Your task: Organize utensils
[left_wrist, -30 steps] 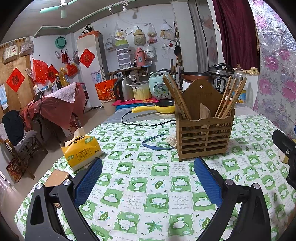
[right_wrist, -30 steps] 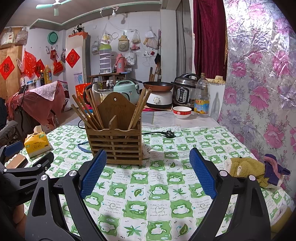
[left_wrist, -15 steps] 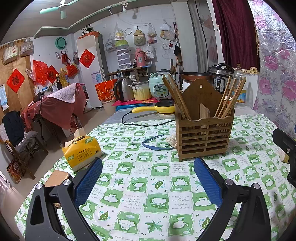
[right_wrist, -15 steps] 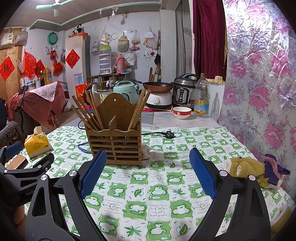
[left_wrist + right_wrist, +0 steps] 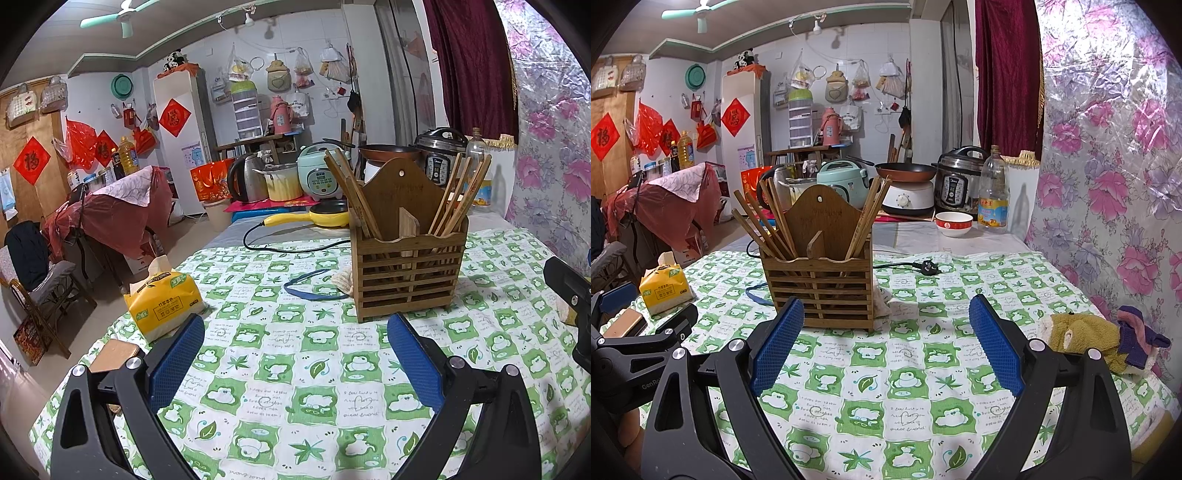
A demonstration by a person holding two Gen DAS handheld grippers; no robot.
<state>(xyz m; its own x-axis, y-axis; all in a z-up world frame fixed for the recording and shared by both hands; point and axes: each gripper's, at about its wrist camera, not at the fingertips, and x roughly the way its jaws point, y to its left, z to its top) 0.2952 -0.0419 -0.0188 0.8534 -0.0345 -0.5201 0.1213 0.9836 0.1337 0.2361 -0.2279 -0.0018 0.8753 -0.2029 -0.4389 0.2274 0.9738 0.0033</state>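
Note:
A slatted wooden utensil holder (image 5: 408, 264) (image 5: 820, 286) stands upright on the green-and-white tablecloth (image 5: 317, 369) (image 5: 923, 373). Wooden chopsticks lean in both its compartments, one bunch on the left (image 5: 351, 194) (image 5: 762, 225) and one on the right (image 5: 461, 195) (image 5: 868, 218). My left gripper (image 5: 295, 363) is open and empty, just short of the holder. In the right wrist view my right gripper (image 5: 886, 345) is likewise open and empty, with the holder ahead and a little left. The left gripper's black body (image 5: 642, 350) shows at that view's left edge.
A yellow tissue pack (image 5: 164, 299) (image 5: 665, 288) and a small brown box (image 5: 114, 356) lie near the table's left edge. A blue band (image 5: 314, 286) and black cord with plug (image 5: 925, 266) lie behind the holder. Cloths (image 5: 1100, 338) sit at right; appliances, a bowl (image 5: 953, 223), an oil bottle (image 5: 993, 195) beyond.

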